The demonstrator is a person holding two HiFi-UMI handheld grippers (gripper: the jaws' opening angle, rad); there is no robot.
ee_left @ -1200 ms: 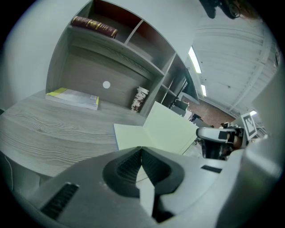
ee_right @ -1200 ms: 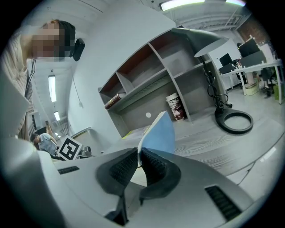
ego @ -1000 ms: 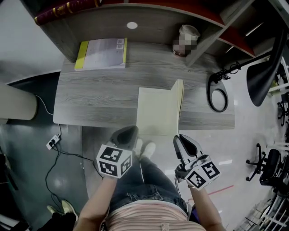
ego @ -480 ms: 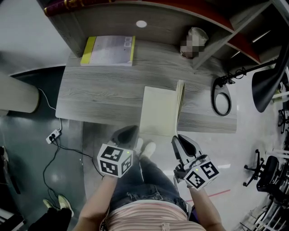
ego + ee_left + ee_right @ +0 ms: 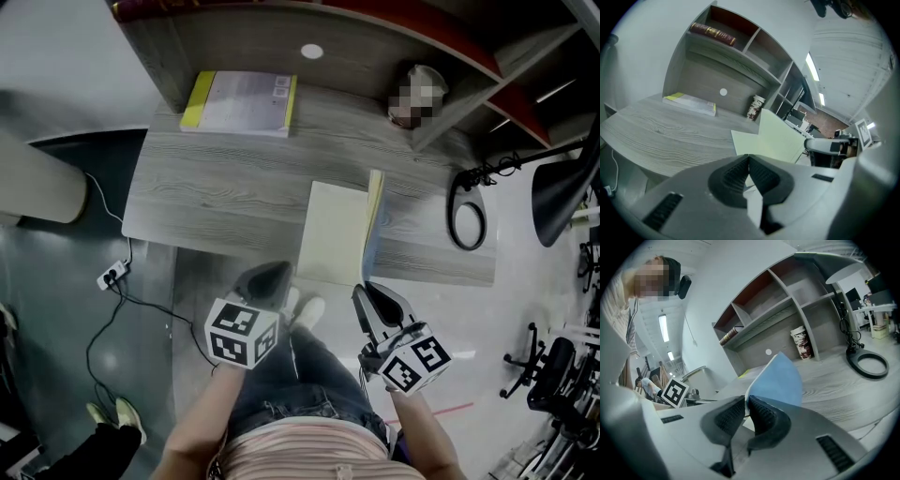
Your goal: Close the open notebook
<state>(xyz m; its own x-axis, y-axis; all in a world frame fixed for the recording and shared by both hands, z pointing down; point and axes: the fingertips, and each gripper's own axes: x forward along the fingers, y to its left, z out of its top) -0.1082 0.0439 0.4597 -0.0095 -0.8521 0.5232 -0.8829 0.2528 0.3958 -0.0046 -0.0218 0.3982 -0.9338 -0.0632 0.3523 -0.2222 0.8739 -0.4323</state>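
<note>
Notebook (image 5: 333, 234) standing half open; right gripper (image 5: 367, 291) pinching its raised cover.
Left gripper (image 5: 265, 277), at 9 o'clock of the right gripper, is sitting with jaws together, empty. The right gripper's jaws are clamping the blue-backed cover's near edge. The cover is standing nearly upright at the notebook's 3 o'clock side, its cream page lying flat at the desk's (image 5: 206, 187) near edge. A yellow-spined book (image 5: 242, 101) is lying farther back, at 11 o'clock.
</note>
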